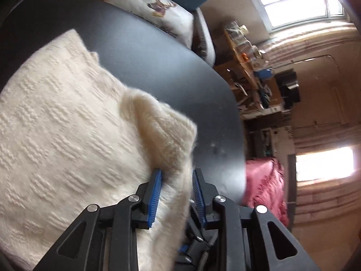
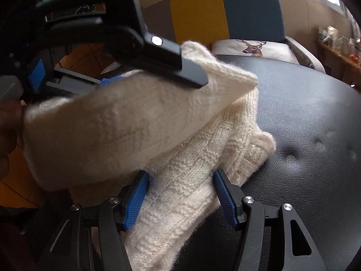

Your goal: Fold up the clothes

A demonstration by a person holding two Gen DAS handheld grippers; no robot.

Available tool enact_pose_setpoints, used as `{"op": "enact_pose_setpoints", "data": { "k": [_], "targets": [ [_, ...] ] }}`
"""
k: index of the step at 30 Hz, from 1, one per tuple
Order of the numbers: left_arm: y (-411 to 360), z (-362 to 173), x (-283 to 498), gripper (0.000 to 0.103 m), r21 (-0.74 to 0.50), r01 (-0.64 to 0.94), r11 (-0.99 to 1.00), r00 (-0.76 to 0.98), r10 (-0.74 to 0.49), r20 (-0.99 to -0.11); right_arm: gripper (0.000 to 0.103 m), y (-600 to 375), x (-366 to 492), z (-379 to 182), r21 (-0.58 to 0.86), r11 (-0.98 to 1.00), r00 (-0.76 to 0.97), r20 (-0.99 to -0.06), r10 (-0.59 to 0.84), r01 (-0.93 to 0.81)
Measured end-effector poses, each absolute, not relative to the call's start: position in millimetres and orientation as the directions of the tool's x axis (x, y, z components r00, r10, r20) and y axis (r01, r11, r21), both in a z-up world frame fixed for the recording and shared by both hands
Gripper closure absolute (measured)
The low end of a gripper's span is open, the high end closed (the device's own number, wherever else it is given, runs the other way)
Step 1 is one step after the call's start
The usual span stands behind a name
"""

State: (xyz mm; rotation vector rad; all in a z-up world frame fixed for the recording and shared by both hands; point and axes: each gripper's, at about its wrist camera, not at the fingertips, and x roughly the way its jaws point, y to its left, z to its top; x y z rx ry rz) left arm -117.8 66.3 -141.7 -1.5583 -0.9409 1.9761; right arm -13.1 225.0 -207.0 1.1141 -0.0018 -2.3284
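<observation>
A cream knitted sweater lies on a round black padded table. My left gripper is shut on a thick fold of the sweater, with fabric filling the gap between its blue pads. In the right wrist view that fold of the sweater hangs lifted above the rest, with the left gripper's black finger on top of it. My right gripper is open, its pads wide apart on either side of a flat part of the sweater lying on the table.
A yellow and teal armchair with a deer cushion stands behind the table. A cluttered wooden shelf and a pink cloth lie beyond the table edge. A hand shows at the left.
</observation>
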Motion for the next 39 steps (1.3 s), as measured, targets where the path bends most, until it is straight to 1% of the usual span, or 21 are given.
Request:
{"op": "enact_pose_setpoints", "data": {
  "k": [4,5,6,7,10,14,16,17,18,20,22,26,28,30,31,32,33,34,37,38,39],
  "targets": [
    [57.6,-108.1,-99.3,0.077,-0.802,-0.022,-0.597,-0.219,0.785,-0.579,0.041,226.0,-6.1,-202.5,0.207,-0.854,-0.522,-0.714,-0.465,0.478],
    [48.7,-97.2,-94.8,0.077,-0.805,-0.051,-0.592,-0.229,0.791,-0.567,0.037,228.4,-1.9,-200.5,0.194,-0.86,-0.525,-0.722,-0.451,0.472],
    [35.9,-88.0,-90.7,0.077,-0.798,-0.069,-0.598,-0.249,0.785,-0.567,0.031,231.5,2.8,-198.6,0.18,-0.867,-0.527,-0.731,-0.434,0.464],
    [18.6,-79.1,-87.0,0.077,-0.787,-0.083,-0.611,-0.281,0.773,-0.57,0.03,234.7,7.5,-196.7,0.166,-0.874,-0.528,-0.74,-0.416,0.457],
    [-41.4,-68.6,-76.8,0.077,-0.712,-0.099,-0.695,-0.395,0.684,-0.613,0.03,256.3,29.4,-183.2,0.201,-0.882,-0.525,-0.739,-0.423,0.427],
    [-111.4,-86.1,-63.5,0.077,-0.543,-0.022,-0.84,-0.519,0.474,-0.712,0.03,262.5,67.6,-136.3,0.229,-0.84,-0.556,-0.66,-0.505,0.492],
    [-131.0,-101.9,-51.6,0.077,-0.538,-0.016,-0.843,-0.522,0.466,-0.715,0.027,251.2,80.4,-112.8,0.222,-0.802,-0.56,-0.614,-0.556,0.554],
    [-132.8,-108.2,-47.2,0.077,-0.529,-0.025,-0.848,-0.519,0.463,-0.718,0.024,241.4,81.8,-102.7,0.225,-0.771,-0.537,-0.603,-0.59,0.595],
    [-130.7,-112.7,-43.6,0.077,-0.512,-0.043,-0.858,-0.519,0.457,-0.722,0.024,228.0,78.9,-94.6,0.229,-0.733,-0.496,-0.605,-0.622,0.64],
    [-124.5,-119.9,-38.2,0.077,-0.487,-0.085,-0.869,-0.521,0.456,-0.722,0.024,196.6,72.6,-89.7,0.213,-0.669,-0.413,-0.643,-0.645,0.712],
    [-115.2,-123.7,-36.7,0.077,-0.494,-0.129,-0.86,-0.517,0.483,-0.706,0.024,166.4,61.0,-89.7,0.189,-0.616,-0.343,-0.689,-0.638,0.765],
    [-93.8,-126.4,-41.4,0.077,-0.474,-0.201,-0.857,-0.513,0.504,-0.694,0.025,135.8,33.0,-124.0,0.25,-0.624,-0.181,-0.82,-0.543,0.741],
    [-80.3,-129.8,-43.3,0.077,-0.479,-0.245,-0.843,-0.498,0.533,-0.683,0.027,147.5,31.4,-136.1,0.317,-0.645,-0.147,-0.815,-0.56,0.695],
    [-64.5,-136.0,-38.7,0.077,-0.427,-0.296,-0.854,-0.497,0.519,-0.695,0.033,161.6,31.1,-147.2,0.383,-0.664,-0.124,-0.803,-0.583,0.643],
    [-57.9,-141.3,-37.7,0.077,-0.424,-0.32,-0.847,-0.481,0.53,-0.698,0.034,172.5,32.7,-160.3,0.377,-0.7,-0.131,-0.821,-0.556,0.607],
    [-53.0,-146.5,-34.3,0.077,-0.448,-0.344,-0.825,-0.452,0.564,-0.691,0.04,185.0,35.1,-176.4,0.354,-0.744,-0.142,-0.848,-0.511,0.566],
    [-49.5,-149.6,-30.6,0.077,-0.464,-0.361,-0.809,-0.436,0.586,-0.683,0.054,194.9,37.9,-179.4,0.368,-0.759,-0.152,-0.843,-0.516,0.538],
    [-46.0,-150.7,-27.0,0.077,-0.453,-0.384,-0.804,-0.433,0.591,-0.681,0.056,203.7,41.1,-176.9,0.397,-0.76,-0.162,-0.825,-0.541,0.515],
    [-42.3,-150.9,-24.9,0.077,-0.423,-0.417,-0.805,-0.434,0.585,-0.685,0.056,230.3,50.4,-169.5,0.486,-0.752,-0.197,-0.766,-0.611,0.445],
    [-43.9,-150.7,-26.7,0.077,-0.435,-0.408,-0.803,-0.43,0.589,-0.684,0.049,239.1,53.5,-167.0,0.515,-0.747,-0.21,-0.745,-0.633,0.421],
    [-45.1,-150.1,-27.8,0.077,-0.441,-0.402,-0.802,-0.429,0.591,-0.684,0.039,248.0,56.6,-164.5,0.544,-0.739,-0.224,-0.724,-0.653,0.398]
  ]
}}
